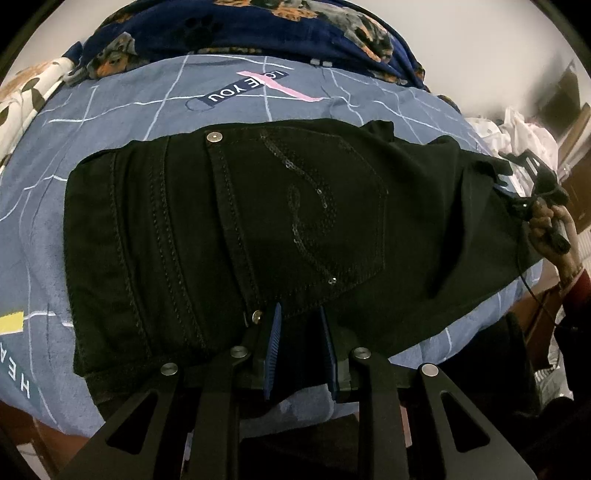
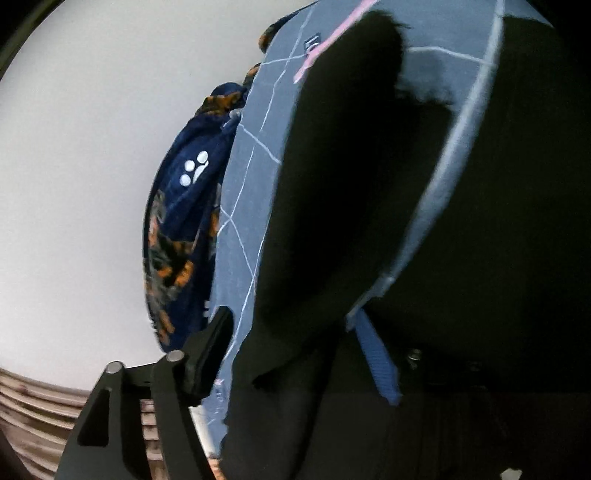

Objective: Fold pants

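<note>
Black jeans [image 1: 229, 221] lie folded across the blue grid-patterned bedsheet [image 1: 110, 122], with the sequined back pocket [image 1: 314, 210] facing up. At the near edge of the jeans, my left gripper [image 1: 301, 350] has its blue pads [image 1: 274, 347] closed on a bunch of the black fabric. My right gripper [image 1: 508, 170], held by a person's hand [image 1: 554, 225], is at the right end of the jeans. In the right wrist view that gripper [image 2: 295, 339] is open. The black cloth [image 2: 332, 206] lies loose between its wide-apart fingers [image 2: 212, 347].
A navy dog-print blanket [image 1: 258, 29] is heaped along the far side of the bed, with a white spotted cloth [image 1: 26, 96] at the far left. Pale laundry [image 1: 517, 136] is piled beyond the bed's right end. The near bed edge [image 1: 295, 410] sits just under my left gripper.
</note>
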